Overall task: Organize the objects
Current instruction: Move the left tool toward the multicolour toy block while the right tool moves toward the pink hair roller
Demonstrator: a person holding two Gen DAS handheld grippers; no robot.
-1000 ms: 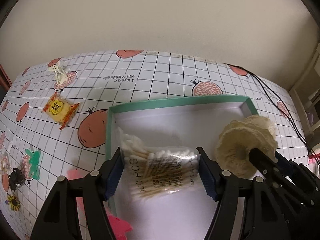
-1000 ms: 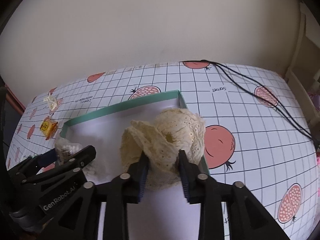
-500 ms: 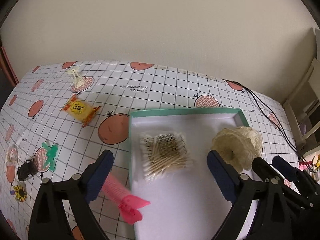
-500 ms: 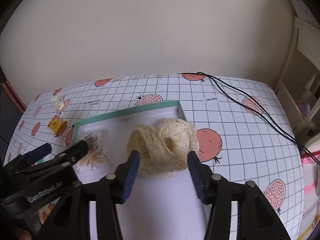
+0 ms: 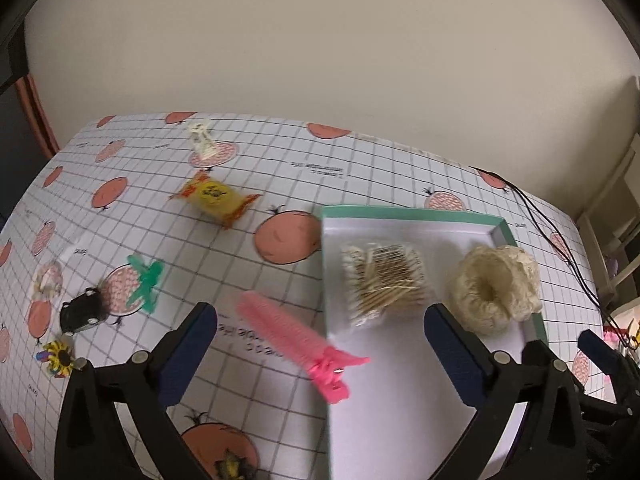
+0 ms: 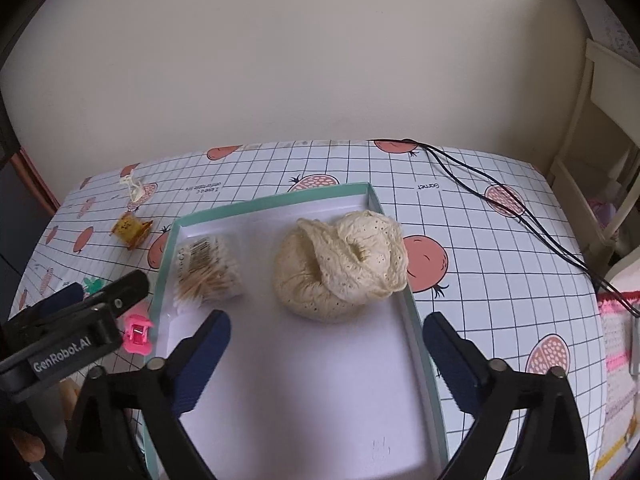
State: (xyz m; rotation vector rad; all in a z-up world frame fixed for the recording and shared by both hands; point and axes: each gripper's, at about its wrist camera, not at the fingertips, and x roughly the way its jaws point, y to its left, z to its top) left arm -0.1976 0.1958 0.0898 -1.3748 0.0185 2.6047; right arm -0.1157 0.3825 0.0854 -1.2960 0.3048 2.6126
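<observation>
Right wrist view: the right gripper [image 6: 326, 354] gapes wide, empty, above the green-rimmed white box [image 6: 420, 332] holding a cream lace scrunchie [image 6: 340, 268]; the left gripper [image 5: 320, 354] is likewise spread, empty.

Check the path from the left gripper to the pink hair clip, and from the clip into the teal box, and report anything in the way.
Nothing visible blocks either leg. The left gripper is open with the pink hair clip lying between its fingers on the tablecloth. The clip's clasp end reaches the teal box wall; inside, bare floor lies in front of the cotton swabs and cream scrunchie.
</observation>
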